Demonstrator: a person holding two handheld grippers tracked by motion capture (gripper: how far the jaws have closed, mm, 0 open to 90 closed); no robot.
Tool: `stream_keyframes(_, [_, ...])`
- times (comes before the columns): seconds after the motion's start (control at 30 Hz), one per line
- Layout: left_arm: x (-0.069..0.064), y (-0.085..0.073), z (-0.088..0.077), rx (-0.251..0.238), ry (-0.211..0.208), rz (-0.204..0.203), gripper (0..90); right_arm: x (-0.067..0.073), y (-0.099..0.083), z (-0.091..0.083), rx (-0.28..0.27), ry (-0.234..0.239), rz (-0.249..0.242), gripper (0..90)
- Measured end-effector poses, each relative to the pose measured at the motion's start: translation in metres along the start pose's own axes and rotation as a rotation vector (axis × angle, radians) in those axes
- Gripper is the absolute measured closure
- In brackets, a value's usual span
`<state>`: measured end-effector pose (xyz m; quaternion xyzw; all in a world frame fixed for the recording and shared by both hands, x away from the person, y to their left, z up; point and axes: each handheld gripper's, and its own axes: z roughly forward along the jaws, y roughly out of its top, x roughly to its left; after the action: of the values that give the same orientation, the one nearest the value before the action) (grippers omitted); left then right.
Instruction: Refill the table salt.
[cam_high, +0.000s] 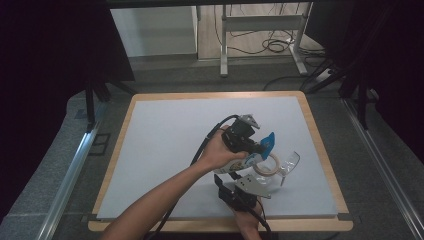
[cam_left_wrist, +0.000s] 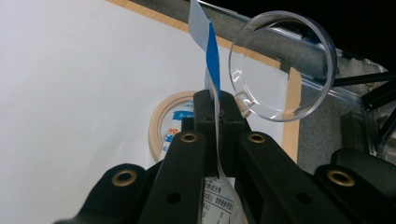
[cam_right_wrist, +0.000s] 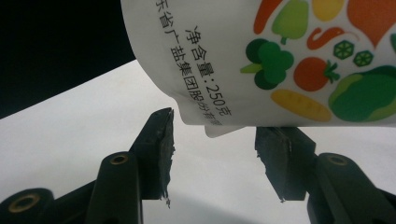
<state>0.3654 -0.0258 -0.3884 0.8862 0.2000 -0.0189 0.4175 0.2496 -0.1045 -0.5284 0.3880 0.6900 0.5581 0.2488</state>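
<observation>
Two grippers work on one white pouch (cam_high: 239, 165) near the front right of the white table (cam_high: 165, 150), beside a roll of tape (cam_high: 266, 165) and a clear plastic lid (cam_high: 290, 162). The left gripper (cam_left_wrist: 217, 105) has its jaws shut tight on the pouch's flat blue-and-white top edge (cam_left_wrist: 212, 56), which sticks up past the tips in the left gripper view. The right gripper (cam_right_wrist: 214, 140) stands about half open, its jaws on either side of the pouch's lower corner (cam_right_wrist: 212, 129) with no pad pressing on it yet. To do this step well, I judge the right gripper should come up a little so both pads meet printed film rather than the bare corner, then close squarely while the left keeps the seal taut, avoiding a twist that would crease the pouch. In the high view the pouch's long axis runs from the front gripper up and rightward, its blue sealed end pointing towards the table's far right.
</observation>
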Motion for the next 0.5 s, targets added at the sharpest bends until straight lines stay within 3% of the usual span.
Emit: stream_keyframes(0.5, [-0.0019, 0.0069, 0.0001, 0.038, 0.014, 0.015, 90.0, 0.0030, 0.0027, 0.0025, -0.021, -0.012, 0.014, 47.9])
